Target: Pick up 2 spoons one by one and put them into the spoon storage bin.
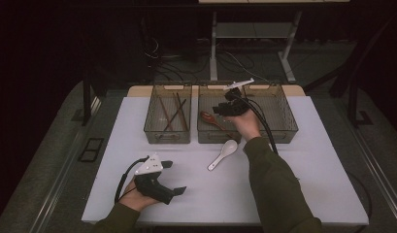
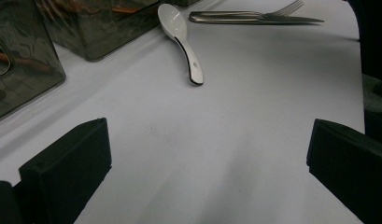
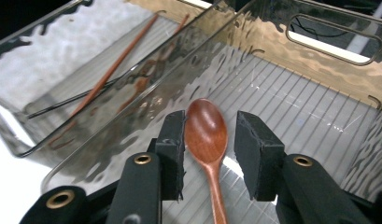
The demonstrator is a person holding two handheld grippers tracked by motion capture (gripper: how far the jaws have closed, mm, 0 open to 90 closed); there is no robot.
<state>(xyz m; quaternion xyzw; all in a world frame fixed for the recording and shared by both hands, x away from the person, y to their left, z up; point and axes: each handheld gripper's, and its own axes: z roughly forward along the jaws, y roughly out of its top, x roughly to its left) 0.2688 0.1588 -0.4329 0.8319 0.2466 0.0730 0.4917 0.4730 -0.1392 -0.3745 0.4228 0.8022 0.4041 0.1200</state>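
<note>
A brown wooden spoon (image 1: 208,117) lies on the ribbed floor of the middle clear bin (image 1: 211,138). My right gripper (image 1: 218,109) reaches down into that bin. In the right gripper view the wooden spoon (image 3: 206,133) lies between the jaws of the right gripper (image 3: 209,140), which stand open; the left jaw is against the bowl's edge and the right one is a little apart. My left gripper (image 1: 174,177) rests open on the white table near the front left, holding nothing. The left gripper (image 2: 207,158) points toward a white ceramic spoon (image 2: 181,39).
The white ceramic spoon (image 1: 224,153) lies on the table in front of the bins. Brown chopsticks (image 1: 174,115) lie in the left bin (image 1: 168,137). Another bin (image 1: 283,132) stands at the right. A fork and knife (image 2: 254,17) lie beyond the white spoon.
</note>
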